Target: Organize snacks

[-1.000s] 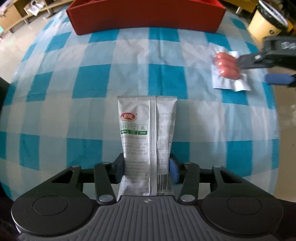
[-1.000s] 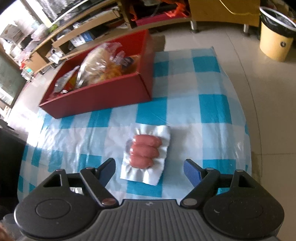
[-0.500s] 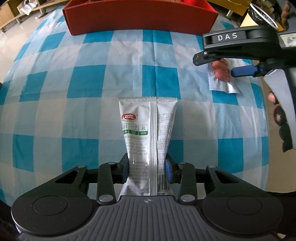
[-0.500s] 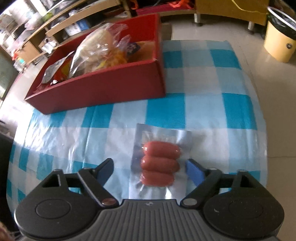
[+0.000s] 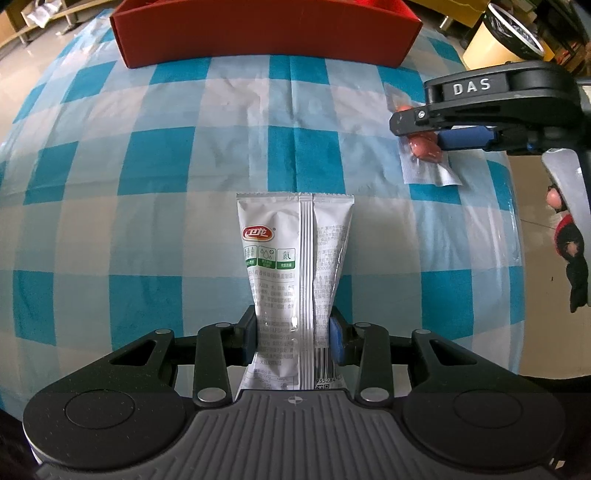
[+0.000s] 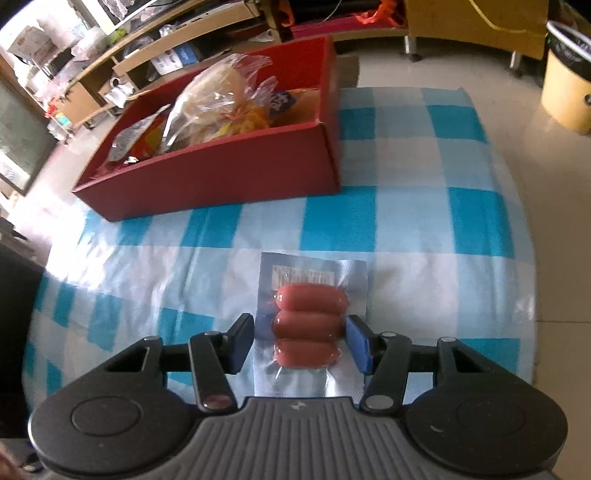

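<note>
Left gripper (image 5: 292, 334) is clamped on the silver foil snack pouch (image 5: 293, 273), long axis pointing straight ahead at the red cardboard box (image 5: 266, 33). Right gripper (image 6: 300, 341) is open, jaws straddling the clear vacuum pack of three red sausages (image 6: 309, 321) flat on the blue-checked tabletop (image 6: 406, 221). Box (image 6: 221, 181) lies ahead-left of it. Next, probably: close right.

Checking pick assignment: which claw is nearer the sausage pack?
Right. The right claw straddles the sausage pack, one finger on each side, not clearly clamped yet. The left claw is well away across the cloth, shut on the white snack pouch.
</note>
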A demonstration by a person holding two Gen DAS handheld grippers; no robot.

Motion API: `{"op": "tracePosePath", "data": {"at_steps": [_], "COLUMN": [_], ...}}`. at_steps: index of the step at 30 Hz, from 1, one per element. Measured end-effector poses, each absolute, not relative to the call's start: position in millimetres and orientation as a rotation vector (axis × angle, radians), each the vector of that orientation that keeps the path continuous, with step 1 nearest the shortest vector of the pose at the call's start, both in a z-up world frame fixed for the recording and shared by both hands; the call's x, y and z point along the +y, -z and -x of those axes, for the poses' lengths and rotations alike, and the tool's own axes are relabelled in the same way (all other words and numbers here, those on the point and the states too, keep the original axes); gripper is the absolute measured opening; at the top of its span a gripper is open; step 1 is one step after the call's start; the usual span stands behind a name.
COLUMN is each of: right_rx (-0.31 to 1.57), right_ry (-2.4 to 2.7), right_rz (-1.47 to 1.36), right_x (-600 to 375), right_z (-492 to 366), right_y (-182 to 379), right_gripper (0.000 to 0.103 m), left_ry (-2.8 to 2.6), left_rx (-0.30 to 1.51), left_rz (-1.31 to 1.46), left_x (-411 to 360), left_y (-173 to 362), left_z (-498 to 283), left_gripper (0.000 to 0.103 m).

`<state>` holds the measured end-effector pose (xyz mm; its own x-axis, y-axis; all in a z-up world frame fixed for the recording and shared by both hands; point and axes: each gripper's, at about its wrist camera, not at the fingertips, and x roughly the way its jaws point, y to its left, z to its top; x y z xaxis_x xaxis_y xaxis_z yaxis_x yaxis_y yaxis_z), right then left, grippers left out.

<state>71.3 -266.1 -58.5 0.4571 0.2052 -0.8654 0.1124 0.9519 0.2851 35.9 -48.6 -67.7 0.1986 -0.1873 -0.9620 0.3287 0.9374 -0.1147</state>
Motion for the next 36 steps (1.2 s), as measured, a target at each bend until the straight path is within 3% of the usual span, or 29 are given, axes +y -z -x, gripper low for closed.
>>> {"op": "tracePosePath", "data": {"at_steps": [2, 5, 6, 8, 11, 16, 18, 24, 26, 27, 29, 31, 36], "right_rx": [1.086, 1.052, 1.042, 1.040, 1.068, 1.078, 1.059, 1.096, 1.085, 1.082, 1.081, 1.081, 1.074], "right_ry": [-0.064, -0.077, -0.085, -0.096, -0.064, 0.004, 0.013, 0.003, 0.022, 0.028, 0.003, -0.036, -0.047], "right_rz": [-0.325, -0.352, -0.360, -0.385, -0.330, -0.461, -0.440, -0.317, -0.232, -0.194, -0.216, -0.292, -0.306], "right_x": [-266.9, -271.3, -272.6, -275.3, -271.8, -290.4, -286.7, -252.0, -241.7, -239.1, -244.9, -254.4, -259.9], "right_z": [-70.6, -67.5, -67.1, -68.8, -72.3, -78.5, -81.4, -92.3, -91.3, -90.1, -87.4, -84.6, -79.7], "right_y": [54.0, 43.0, 40.1, 38.1, 44.3, 47.5, 46.0, 67.9, 68.9, 68.0, 64.1, 60.8, 55.7], "right_gripper": [0.046, 0.030, 0.015, 0.011, 0.016, 0.071, 0.080, 0.085, 0.075, 0.064, 0.063, 0.050, 0.050], "left_ry": [0.361, 0.361, 0.363, 0.364, 0.366, 0.379, 0.380, 0.373, 0.370, 0.368, 0.375, 0.377, 0.378], "left_rx": [1.321, 1.312, 1.310, 1.308, 1.316, 1.326, 1.328, 1.337, 1.333, 1.332, 1.329, 1.320, 1.314], "left_rz": [-0.110, -0.097, -0.093, -0.092, -0.088, -0.075, -0.075, -0.085, -0.085, -0.083, -0.073, -0.067, -0.057], "left_x": [-46.4, -44.6, -44.2, -43.6, -42.7, -41.8, -41.9, -43.4, -43.6, -43.6, -43.6, -41.6, -37.9], "left_y": [67.1, 65.5, 64.8, 63.9, 65.1, 65.5, 65.9, 69.6, 68.9, 68.1, 65.6, 64.7, 67.0], "left_z": [-36.5, -37.7, -36.9, -35.0, -35.2, -39.0, -39.5, -39.5, -40.0, -40.3, -40.6, -39.0, -35.8], "left_gripper": [0.045, 0.045, 0.045, 0.045, 0.045, 0.046, 0.046, 0.046, 0.046, 0.046, 0.046, 0.046, 0.046]}}
